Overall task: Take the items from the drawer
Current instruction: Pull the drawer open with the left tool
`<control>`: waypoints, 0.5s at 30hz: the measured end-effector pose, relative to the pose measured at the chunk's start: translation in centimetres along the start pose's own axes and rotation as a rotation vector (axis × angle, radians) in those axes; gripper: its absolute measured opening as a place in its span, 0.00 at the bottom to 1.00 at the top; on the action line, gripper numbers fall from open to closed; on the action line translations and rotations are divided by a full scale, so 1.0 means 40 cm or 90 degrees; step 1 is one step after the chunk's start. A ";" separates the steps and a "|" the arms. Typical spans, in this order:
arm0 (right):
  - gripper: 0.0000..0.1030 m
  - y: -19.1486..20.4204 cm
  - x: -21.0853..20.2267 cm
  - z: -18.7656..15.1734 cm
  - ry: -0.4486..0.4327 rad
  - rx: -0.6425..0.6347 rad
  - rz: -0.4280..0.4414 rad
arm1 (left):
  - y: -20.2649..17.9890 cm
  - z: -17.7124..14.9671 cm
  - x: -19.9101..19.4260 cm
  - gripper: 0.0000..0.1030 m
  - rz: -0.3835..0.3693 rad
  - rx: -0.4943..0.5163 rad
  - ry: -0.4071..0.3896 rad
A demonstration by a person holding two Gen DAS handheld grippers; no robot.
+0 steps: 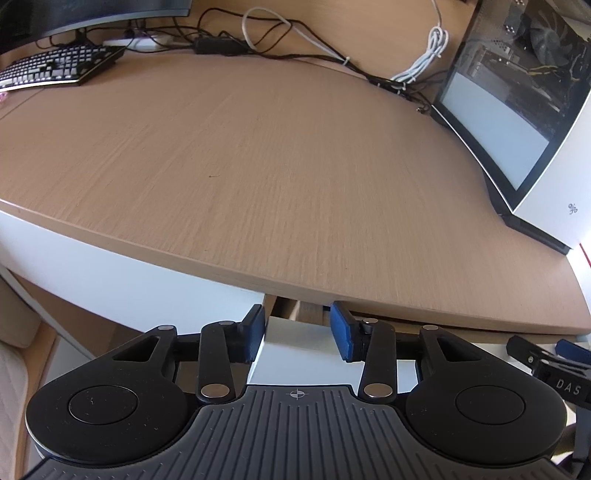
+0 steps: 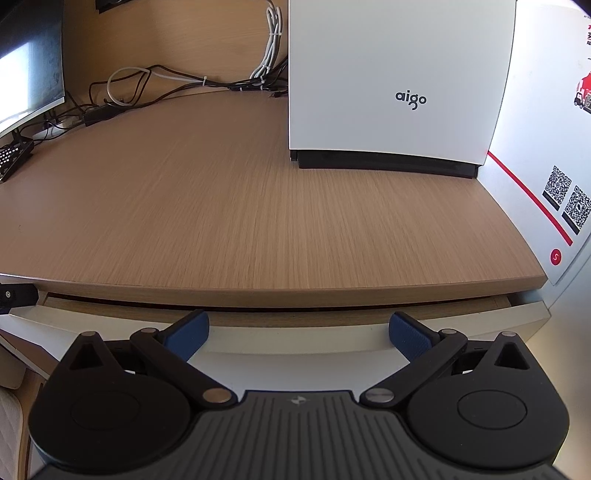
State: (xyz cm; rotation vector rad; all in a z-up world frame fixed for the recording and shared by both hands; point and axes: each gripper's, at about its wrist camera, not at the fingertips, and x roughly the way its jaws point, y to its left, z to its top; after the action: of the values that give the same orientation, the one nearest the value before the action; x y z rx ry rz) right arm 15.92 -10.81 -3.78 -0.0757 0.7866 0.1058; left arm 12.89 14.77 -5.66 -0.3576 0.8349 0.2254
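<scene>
A white drawer front [image 1: 299, 349] sits just under the wooden desk top [image 1: 258, 184], pulled out a crack so a narrow strip of its wooden inside [image 2: 295, 317] shows. Whatever lies in the drawer is hidden under the desk top. My left gripper [image 1: 299, 330] is at the front's left end, blue pads either side of that corner, and I see no firm press. My right gripper [image 2: 299, 330] hangs wide open over the middle of the drawer front [image 2: 295, 345], nothing between its pads. Its tip also shows at the right of the left wrist view [image 1: 546, 358].
A white computer case [image 2: 399, 74] stands on the desk at the right, against a white panel with QR codes [image 2: 561, 199]. A keyboard [image 1: 55, 66], a monitor [image 2: 26, 74] and tangled cables [image 1: 277, 33] lie along the back. A pale cushion [image 1: 11, 376] is low on the left.
</scene>
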 end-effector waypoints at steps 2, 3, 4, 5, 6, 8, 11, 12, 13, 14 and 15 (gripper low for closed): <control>1.00 -0.001 0.003 0.004 0.001 -0.003 0.004 | 0.000 -0.001 0.000 0.43 -0.001 0.006 0.001; 1.00 -0.001 0.006 0.006 -0.001 -0.003 0.003 | 0.000 -0.001 -0.001 0.43 -0.002 0.006 0.002; 1.00 -0.002 0.009 0.009 -0.002 -0.001 0.001 | 0.000 -0.002 -0.001 0.43 -0.002 0.007 0.002; 1.00 -0.002 0.013 0.013 -0.002 0.000 0.000 | -0.001 -0.003 -0.002 0.43 -0.002 0.009 0.002; 1.00 -0.002 0.014 0.015 0.003 -0.001 0.001 | -0.003 -0.005 -0.003 0.43 -0.002 0.011 0.001; 1.00 -0.001 0.015 0.017 0.009 -0.005 0.001 | -0.006 -0.010 -0.007 0.43 0.000 0.016 -0.001; 1.00 -0.001 0.016 0.018 0.017 -0.005 0.001 | -0.008 -0.017 -0.012 0.43 0.002 0.021 -0.001; 1.00 -0.001 0.016 0.018 0.021 -0.006 0.001 | -0.007 -0.019 -0.015 0.43 0.001 0.021 0.000; 1.00 -0.001 0.015 0.019 0.025 -0.006 0.001 | -0.007 -0.021 -0.017 0.43 0.000 0.021 0.000; 1.00 -0.001 0.014 0.018 0.028 -0.006 0.001 | -0.007 -0.023 -0.018 0.43 0.000 0.022 0.001; 1.00 -0.001 0.012 0.017 0.031 -0.006 0.001 | -0.007 -0.023 -0.020 0.43 0.000 0.022 0.003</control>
State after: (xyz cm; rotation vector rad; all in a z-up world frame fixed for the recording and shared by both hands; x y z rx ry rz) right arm 16.75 -10.75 -3.62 -0.0869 0.8354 0.1098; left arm 11.81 14.09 -5.55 -0.3256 0.8421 0.2104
